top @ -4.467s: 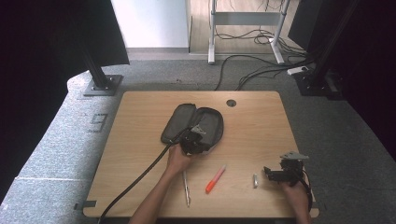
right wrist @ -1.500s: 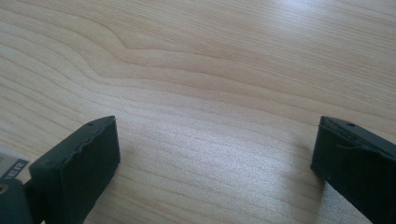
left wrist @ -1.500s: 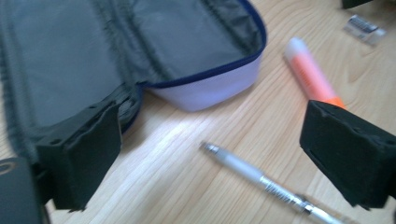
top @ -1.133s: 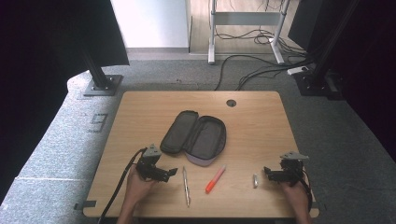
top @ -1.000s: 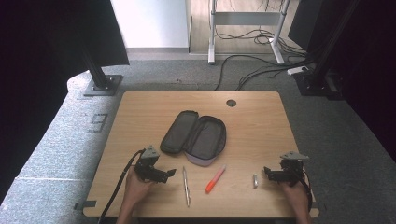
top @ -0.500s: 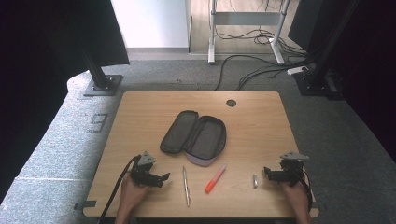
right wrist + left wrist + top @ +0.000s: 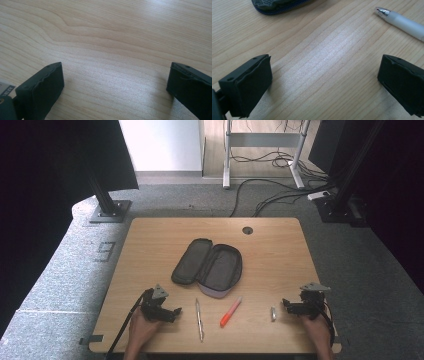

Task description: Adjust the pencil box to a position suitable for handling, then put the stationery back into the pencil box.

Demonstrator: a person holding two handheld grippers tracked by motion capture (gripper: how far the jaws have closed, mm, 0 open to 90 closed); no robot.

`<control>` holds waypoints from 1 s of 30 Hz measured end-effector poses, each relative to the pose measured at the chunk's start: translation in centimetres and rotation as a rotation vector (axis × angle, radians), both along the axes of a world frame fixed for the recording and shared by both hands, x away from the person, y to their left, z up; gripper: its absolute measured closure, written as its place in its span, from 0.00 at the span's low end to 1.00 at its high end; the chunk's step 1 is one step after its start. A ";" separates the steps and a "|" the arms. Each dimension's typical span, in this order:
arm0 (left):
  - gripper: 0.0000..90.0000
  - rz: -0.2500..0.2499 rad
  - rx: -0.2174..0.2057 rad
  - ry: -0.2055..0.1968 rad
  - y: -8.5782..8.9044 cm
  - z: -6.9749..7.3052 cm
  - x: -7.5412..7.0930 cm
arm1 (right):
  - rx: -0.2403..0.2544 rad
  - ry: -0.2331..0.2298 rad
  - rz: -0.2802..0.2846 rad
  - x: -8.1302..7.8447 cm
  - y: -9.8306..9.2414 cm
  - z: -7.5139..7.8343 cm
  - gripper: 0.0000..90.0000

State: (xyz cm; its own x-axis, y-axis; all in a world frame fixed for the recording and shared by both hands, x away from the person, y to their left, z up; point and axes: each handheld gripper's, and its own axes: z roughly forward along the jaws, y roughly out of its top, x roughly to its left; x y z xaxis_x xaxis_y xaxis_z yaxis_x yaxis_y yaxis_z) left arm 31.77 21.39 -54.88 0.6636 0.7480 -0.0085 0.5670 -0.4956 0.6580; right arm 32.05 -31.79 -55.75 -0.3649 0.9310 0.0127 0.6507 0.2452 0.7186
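An open dark grey pencil case (image 7: 209,266) lies flat in the middle of the wooden table (image 7: 150,245); its zipped edge (image 7: 279,7) shows at the top of the left gripper view. In front of it lie a silver-white pen (image 7: 199,319), an orange marker (image 7: 230,311) and a small silver-white object (image 7: 273,313). My left gripper (image 7: 175,312) rests low at the front left, open, nothing between its jaws, with the pen's tip (image 7: 402,21) just ahead to its right. My right gripper (image 7: 285,304) sits at the front right, open over bare wood (image 7: 112,62), right of the small object.
A round cable hole (image 7: 247,230) sits near the table's far edge. A black cable (image 7: 122,332) trails from the left gripper over the front edge. Grey carpet, stand bases (image 7: 107,210) and floor cables (image 7: 270,195) surround the table.
The left hand drew back from the pencil case to the front left of the table and settled slightly nearer the front edge. The right gripper stayed put.
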 end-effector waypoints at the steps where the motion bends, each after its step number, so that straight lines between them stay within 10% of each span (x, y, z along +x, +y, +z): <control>1: 0.00 0.000 0.000 0.000 0.0 0.0 0.0 | 0.000 0.000 0.000 0.0 0.0 0.0 0.00; 30: 0.00 0.009 0.000 0.001 -0.1 0.0 0.0 | 0.060 -0.025 0.082 -1.5 1.3 2.3 0.06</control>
State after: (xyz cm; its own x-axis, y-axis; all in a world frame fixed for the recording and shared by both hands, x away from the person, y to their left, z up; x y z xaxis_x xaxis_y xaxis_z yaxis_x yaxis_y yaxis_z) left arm 31.80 21.34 -54.88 0.6571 0.7538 -0.0087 0.5717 -0.4908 0.6575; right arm 30.54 -30.48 -53.49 -0.4408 0.8958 0.0574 0.6118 0.2530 0.7494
